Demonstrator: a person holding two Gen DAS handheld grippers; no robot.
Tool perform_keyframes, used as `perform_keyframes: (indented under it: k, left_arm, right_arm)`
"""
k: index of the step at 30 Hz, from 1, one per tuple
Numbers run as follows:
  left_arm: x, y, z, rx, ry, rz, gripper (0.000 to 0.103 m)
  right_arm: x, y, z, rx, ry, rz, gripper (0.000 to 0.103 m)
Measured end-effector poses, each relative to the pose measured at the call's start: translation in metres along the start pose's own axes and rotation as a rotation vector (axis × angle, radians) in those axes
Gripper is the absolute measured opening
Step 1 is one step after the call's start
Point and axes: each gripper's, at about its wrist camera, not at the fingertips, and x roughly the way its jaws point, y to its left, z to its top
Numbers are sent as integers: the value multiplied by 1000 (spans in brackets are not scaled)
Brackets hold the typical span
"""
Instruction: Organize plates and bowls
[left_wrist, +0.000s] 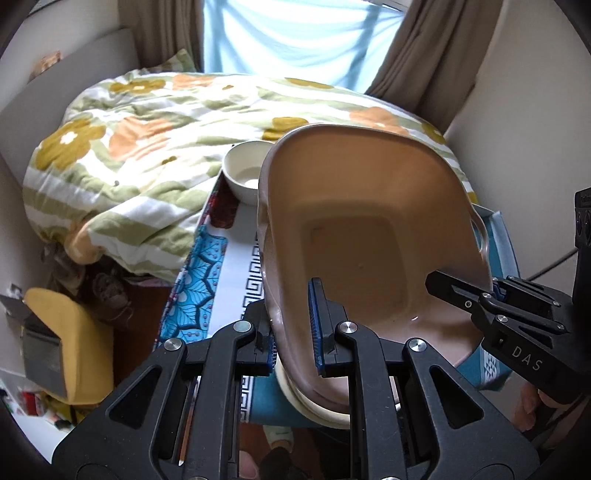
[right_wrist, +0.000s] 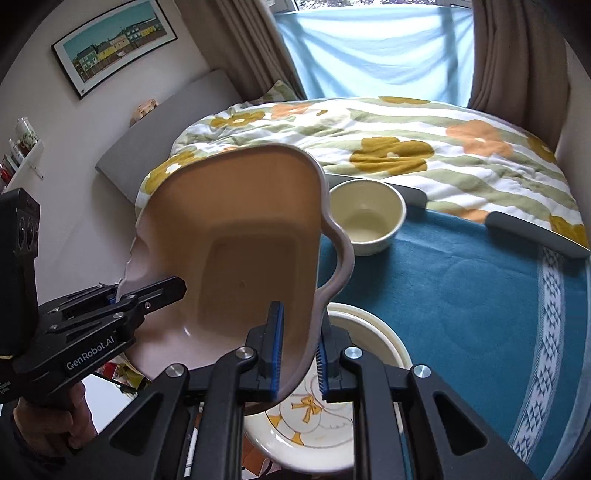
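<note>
Both grippers are clamping the brown dish (left_wrist: 369, 229) by opposite rim edges and holding it tilted in the air above the table. The left gripper (left_wrist: 295, 332) is pinching the near-left rim, one pad inside the dish and one outside. The right gripper (right_wrist: 299, 354) is doing the same on the other rim, next to the wavy handle.

Directly under the dish is the cream plate (right_wrist: 332, 424) with a duck print; only its rim is showing in the left view. The cream bowl (right_wrist: 365, 221) is sitting further back on the blue tablecloth (right_wrist: 480, 295), near the bed quilt (right_wrist: 406, 147).

My read: the dish is probably going onto the plate to make a stack. To do this well:
- level the dish first; it's leaning hard now
- keep both ends dropping at the same rate, or one pinch twists out
- centre it over the plate before lowering
- outer fingers (right_wrist: 328, 350) are sitting below the rim, so watch they don't hit the plate first
- release only once the base is seated flat

Risk: a glazed rim in a thin pinch could slip.
</note>
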Motion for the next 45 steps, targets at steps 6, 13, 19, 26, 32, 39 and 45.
perform_keyframes:
  k: [6, 13, 19, 26, 32, 39, 45]
  left_arm:
    - [-6, -72, -12, 104, 16, -80, 12]
    - [10, -168, -31, 185, 60, -160, 12]
    - [55, -251, -54, 211, 120, -211, 12]
    - [131, -310, -89, 248, 215, -218, 12]
    - [164, -327, -106, 247, 246, -206, 12]
    - [178, -329, -107, 253, 259, -185, 12]
    - [182, -328, -108, 265, 271, -152, 36]
  right_arm:
    - [-48, -40, -26, 86, -56, -91, 14]
    - [-87, -106, -56, 183, -75, -159, 14]
    - [-99, -178, -86, 253, -43, -193, 14]
    - [-77, -251, -122, 295, 17, -203, 14]
    - [-60, -281, -143, 321, 34, -181, 14]
    - [-53, -300, -149, 329, 49, -147, 14]
    - [-52, -304, -153, 329, 48, -114, 14]
